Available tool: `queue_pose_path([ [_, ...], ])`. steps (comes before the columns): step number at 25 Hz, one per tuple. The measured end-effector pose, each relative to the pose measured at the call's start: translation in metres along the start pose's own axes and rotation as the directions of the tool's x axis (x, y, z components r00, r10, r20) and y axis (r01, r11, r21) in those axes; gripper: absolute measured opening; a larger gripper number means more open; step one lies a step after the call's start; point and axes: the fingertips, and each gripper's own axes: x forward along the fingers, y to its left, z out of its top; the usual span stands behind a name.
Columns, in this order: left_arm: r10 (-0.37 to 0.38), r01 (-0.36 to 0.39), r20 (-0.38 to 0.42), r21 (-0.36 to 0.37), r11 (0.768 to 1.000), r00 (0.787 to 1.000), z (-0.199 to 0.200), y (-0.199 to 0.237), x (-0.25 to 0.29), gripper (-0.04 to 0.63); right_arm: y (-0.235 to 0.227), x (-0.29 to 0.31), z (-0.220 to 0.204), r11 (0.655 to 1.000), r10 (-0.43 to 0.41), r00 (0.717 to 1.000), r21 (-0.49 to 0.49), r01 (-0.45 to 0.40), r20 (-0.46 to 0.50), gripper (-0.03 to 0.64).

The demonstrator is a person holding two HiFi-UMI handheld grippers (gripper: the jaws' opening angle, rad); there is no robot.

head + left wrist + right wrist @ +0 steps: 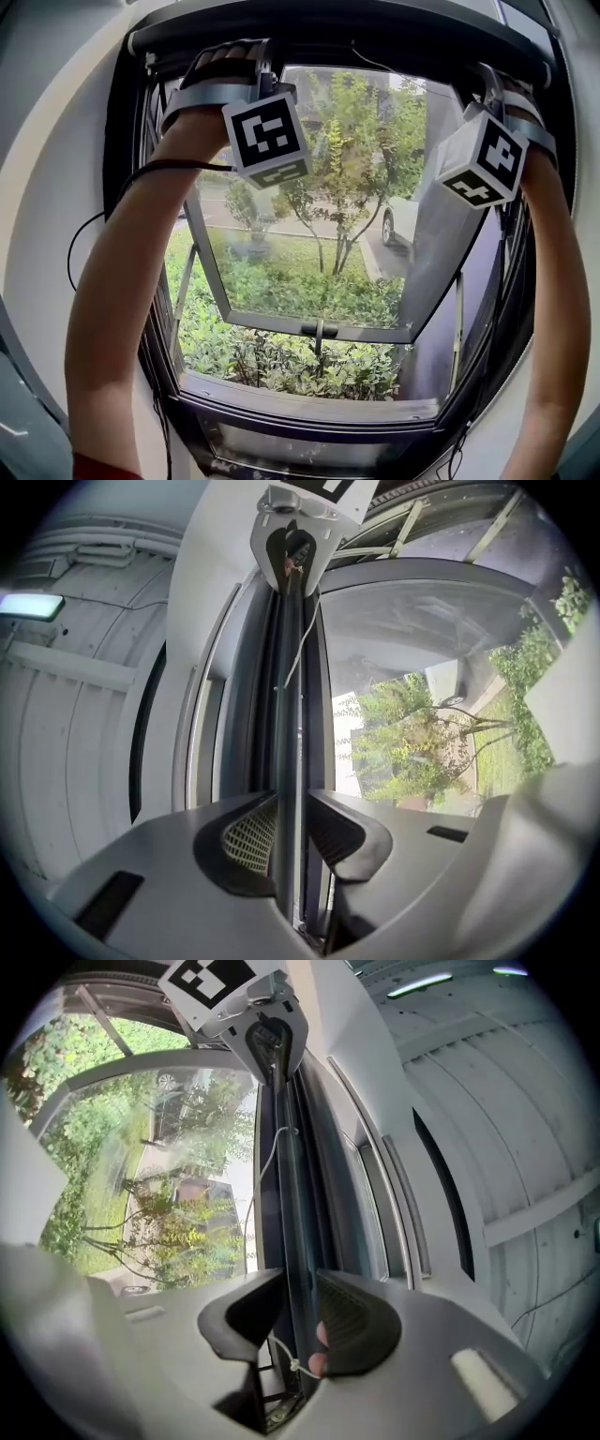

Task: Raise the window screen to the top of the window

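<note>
The screen's dark bottom bar (375, 47) sits high against the roller housing at the top of the window. Both arms reach up to it. My left gripper (251, 66) is at the bar's left end and my right gripper (489, 84) at its right end, their jaws hidden behind the marker cubes. In the left gripper view the bar (286, 761) runs between the jaws of the left gripper (291, 832), with a thin gap beside it. In the right gripper view the bar (291, 1222) lies between the parted jaws of the right gripper (298, 1321), and a knotted white cord (292, 1365) hangs there.
An outward-tilted glass sash (309, 326) stands beyond the frame, with shrubs and a white car (398, 220) outside. A black cable (94, 225) loops by my left arm. White wall flanks the window, and a ceiling light (28, 605) shows indoors.
</note>
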Motion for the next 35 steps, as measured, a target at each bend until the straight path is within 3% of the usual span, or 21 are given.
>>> queue_pose_path([
  [3,-0.027,0.028,-0.017,0.026,0.999,0.999,-0.005,-0.014,-0.007,0.091,0.010,-0.009,0.003,1.000,0.005,1.000,0.008,-0.005,0.027,0.129],
  [10,-0.043,0.043,0.039,-0.004,0.999,0.998,0.002,-0.034,-0.032,0.109,0.037,-0.032,0.008,0.999,0.023,0.997,0.026,-0.025,0.077,0.140],
  [13,-0.092,0.094,0.065,-0.026,0.995,0.994,0.007,-0.052,-0.048,0.109,0.052,-0.041,0.010,0.998,0.048,0.995,0.038,-0.052,0.085,0.141],
  [18,-0.146,0.146,0.078,0.009,0.989,0.986,0.008,-0.082,-0.072,0.109,0.079,-0.057,0.011,0.995,0.076,0.992,0.053,-0.082,0.106,0.143],
  [24,-0.187,0.190,0.087,-0.021,0.982,0.978,0.005,-0.115,-0.096,0.109,0.118,-0.081,0.004,0.987,0.121,0.986,0.092,-0.132,0.114,0.143],
  [35,-0.325,0.333,0.094,-0.085,0.939,0.941,-0.008,-0.212,-0.155,0.109,0.210,-0.134,-0.010,0.944,0.258,0.962,0.188,-0.271,0.091,0.144],
])
